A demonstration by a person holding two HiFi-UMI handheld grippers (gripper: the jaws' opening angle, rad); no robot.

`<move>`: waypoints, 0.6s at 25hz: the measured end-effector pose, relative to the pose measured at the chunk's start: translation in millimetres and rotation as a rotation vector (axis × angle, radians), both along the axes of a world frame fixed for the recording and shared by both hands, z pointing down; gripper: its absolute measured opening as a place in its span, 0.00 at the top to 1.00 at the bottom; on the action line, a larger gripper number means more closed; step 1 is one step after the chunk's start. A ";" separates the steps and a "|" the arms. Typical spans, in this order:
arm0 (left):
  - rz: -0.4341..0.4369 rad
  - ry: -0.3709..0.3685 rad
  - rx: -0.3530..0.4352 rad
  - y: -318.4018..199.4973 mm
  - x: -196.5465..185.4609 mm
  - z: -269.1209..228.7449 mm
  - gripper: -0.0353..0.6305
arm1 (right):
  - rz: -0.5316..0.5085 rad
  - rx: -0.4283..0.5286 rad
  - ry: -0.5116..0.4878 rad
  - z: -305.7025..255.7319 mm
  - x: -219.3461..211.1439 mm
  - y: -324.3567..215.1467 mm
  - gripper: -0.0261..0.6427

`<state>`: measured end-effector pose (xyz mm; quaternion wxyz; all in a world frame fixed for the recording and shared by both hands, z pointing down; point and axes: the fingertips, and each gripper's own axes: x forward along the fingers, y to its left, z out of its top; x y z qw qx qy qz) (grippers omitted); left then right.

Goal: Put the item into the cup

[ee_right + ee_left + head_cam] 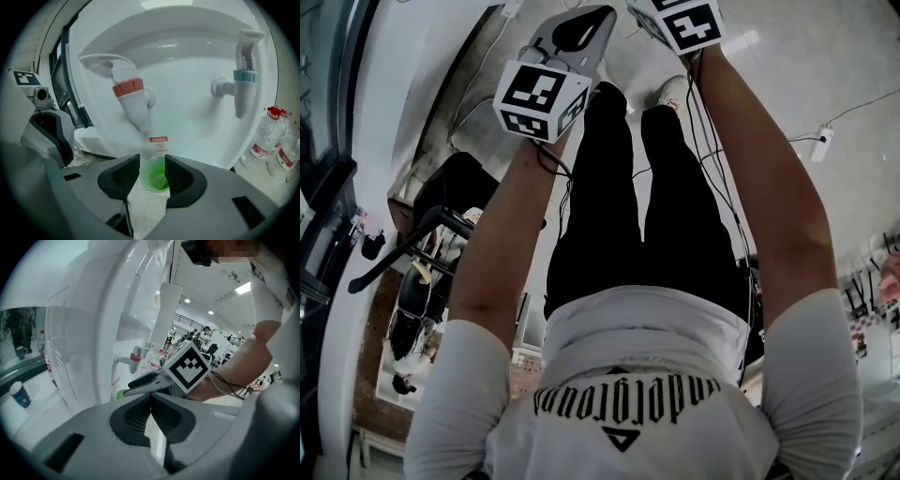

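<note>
A red tap (pixel 129 96) hung over the cup (pixel 158 177), with a blue tap (pixel 244 86) and bottles (pixel 268 140) aside; the cup looked translucent green and upright; the right gripper (pixel 152 164) gaped astride it; the left gripper (pixel 150 404) was pinched together, empty.

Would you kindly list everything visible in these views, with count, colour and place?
water dispenser: one, white, facing the right tongs
red tap: one, red collar, dispenser's left
blue tap: one, pale blue collar, dispenser's right
cup: one, clear with green inside, below the red tap
water bottles: several, clear with red caps, right of the dispenser
blue cup: one, blue, ledge at far left of the left gripper view
legs: two, black trousers, head view centre
left arm: one, bare
right arm: one, bare
left tongs: grey, jaws together
right tongs: grey, jaws apart, cup between
</note>
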<state>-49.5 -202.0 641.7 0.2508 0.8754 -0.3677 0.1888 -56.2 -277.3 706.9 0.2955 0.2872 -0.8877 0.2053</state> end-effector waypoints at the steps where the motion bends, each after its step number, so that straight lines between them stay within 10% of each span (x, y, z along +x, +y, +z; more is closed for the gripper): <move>1: -0.001 0.000 0.002 0.0 -0.1 -1.8 0.92 | 0.002 0.001 0.000 -2.2 1.3 0.7 0.75; 15: -0.026 0.001 0.006 12.0 3.5 -44.5 0.92 | 0.116 0.050 -0.032 -79.2 37.0 32.4 0.83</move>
